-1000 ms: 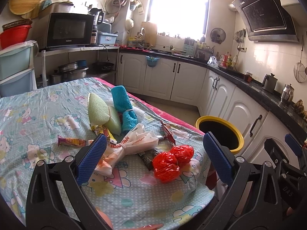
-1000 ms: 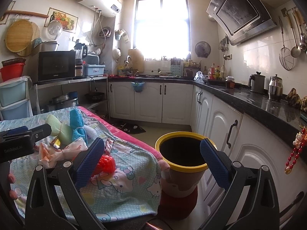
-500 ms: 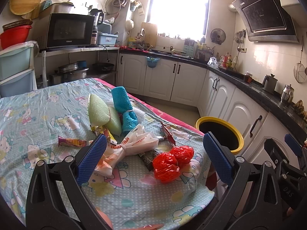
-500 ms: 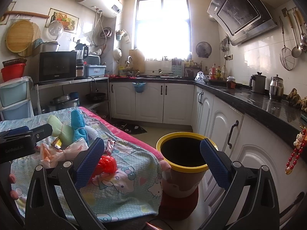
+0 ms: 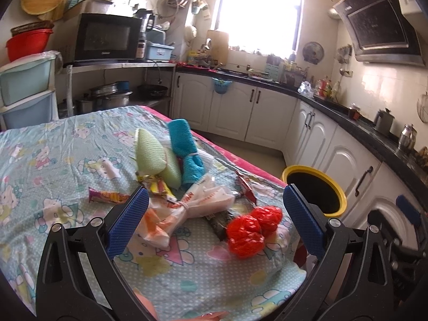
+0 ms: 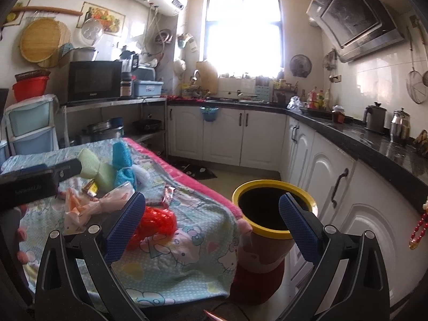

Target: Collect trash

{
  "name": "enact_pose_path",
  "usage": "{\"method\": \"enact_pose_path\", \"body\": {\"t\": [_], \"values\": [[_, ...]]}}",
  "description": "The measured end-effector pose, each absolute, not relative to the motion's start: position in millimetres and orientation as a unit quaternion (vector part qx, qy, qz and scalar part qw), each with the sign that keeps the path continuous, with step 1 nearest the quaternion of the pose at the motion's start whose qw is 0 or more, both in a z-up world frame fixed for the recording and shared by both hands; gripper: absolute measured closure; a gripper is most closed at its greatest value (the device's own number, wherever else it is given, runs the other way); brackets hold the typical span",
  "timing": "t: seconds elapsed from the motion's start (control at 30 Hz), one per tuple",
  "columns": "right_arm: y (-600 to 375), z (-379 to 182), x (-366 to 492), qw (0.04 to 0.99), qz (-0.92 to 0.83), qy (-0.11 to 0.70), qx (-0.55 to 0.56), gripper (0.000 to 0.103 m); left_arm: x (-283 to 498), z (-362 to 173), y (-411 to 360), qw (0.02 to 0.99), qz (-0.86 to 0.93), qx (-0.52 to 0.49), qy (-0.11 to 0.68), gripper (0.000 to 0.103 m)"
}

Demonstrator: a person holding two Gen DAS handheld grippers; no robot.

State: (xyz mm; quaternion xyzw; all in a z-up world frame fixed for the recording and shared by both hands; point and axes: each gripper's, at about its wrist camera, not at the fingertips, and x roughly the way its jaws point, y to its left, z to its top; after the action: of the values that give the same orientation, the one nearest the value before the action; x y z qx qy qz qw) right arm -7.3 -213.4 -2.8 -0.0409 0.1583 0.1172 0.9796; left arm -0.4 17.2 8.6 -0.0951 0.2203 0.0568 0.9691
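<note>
- The worktop [image 5: 67, 160], draped in a pale blue cartoon-print cloth, carries the whole litter pile near its right-hand edge.
- Just off that edge stands the yellow-rimmed bin [image 6: 272, 214] on the floor, mouth open and dark inside, close against the white cabinets.
- Left hand-held gripper [image 5: 214, 222] hovers over the near end of the worktop, blue pads spread wide, nothing between them.
- Right hand-held gripper [image 6: 211, 222] hangs above the gap between worktop corner and bin, pads spread wide too, holding nothing.
- Towards the middle of the worktop lie a knotted green cloth [image 5: 155, 157] and a knotted teal towel [image 5: 184, 149], touching each other.
- In front of them lies a white knotted plastic bag [image 5: 192, 206] with orange print.
- Nearest the right edge is a crumpled red plastic bag [image 5: 251, 230], just beside a dark wrapper [image 5: 218, 222].
- A red snack wrapper [image 5: 246, 190] lies behind it.
- An orange-purple candy wrapper [image 5: 107, 195] lies alone to the left of the pile.
</note>
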Motion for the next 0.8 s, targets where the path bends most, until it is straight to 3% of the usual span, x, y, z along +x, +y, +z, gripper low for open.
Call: {"method": "enact_pose_path", "body": {"t": [0.43, 0.8], "values": [[-154.8, -11.3, 32.8, 0.951, 0.205, 0.228, -0.047, 0.006, 10.6, 10.0, 83.1, 0.958, 0.127, -0.143, 0.215, 0.011], [-132.6, -41.3, 103.0, 0.926, 0.161, 0.342, -0.019, 0.006, 76.9, -2.8, 136.7, 0.936, 0.137, -0.194, 0.261, 0.011]]}}
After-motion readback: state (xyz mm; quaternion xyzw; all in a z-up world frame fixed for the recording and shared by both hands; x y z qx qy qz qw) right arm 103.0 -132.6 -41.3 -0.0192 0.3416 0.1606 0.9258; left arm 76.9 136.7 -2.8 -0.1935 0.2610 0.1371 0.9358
